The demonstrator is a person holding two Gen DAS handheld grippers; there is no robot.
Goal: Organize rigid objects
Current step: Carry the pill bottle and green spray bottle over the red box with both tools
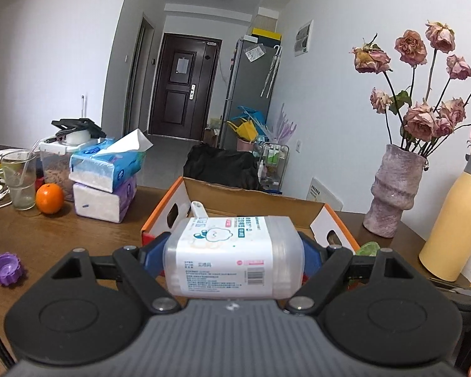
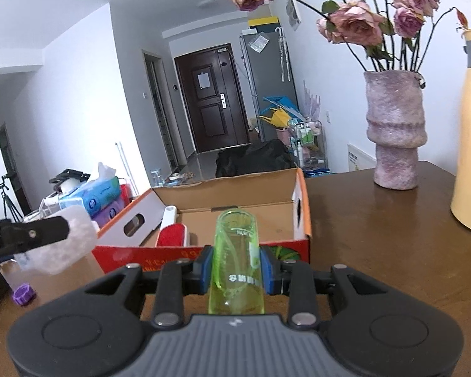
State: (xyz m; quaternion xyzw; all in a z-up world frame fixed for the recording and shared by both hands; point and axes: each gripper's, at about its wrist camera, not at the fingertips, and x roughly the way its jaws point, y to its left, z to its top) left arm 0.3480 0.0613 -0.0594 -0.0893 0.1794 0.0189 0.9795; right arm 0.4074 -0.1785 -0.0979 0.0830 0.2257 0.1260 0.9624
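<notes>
The left gripper (image 1: 234,253) clamps a clear labelled tub (image 1: 232,256); the right gripper (image 2: 235,270) (jaws narrow) pinches a green cup (image 2: 235,260).

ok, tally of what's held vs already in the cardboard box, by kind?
Clear plastic container, in the left gripper: 1
Green clear bottle, in the right gripper: 1
Red and white brush, in the cardboard box: 1
Total: 3

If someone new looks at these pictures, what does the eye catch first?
Probably the green cup gripped in the right tongs, and the clear labelled tub in the left tongs. Both hang before the open box; wilted roses stand to its right.
</notes>
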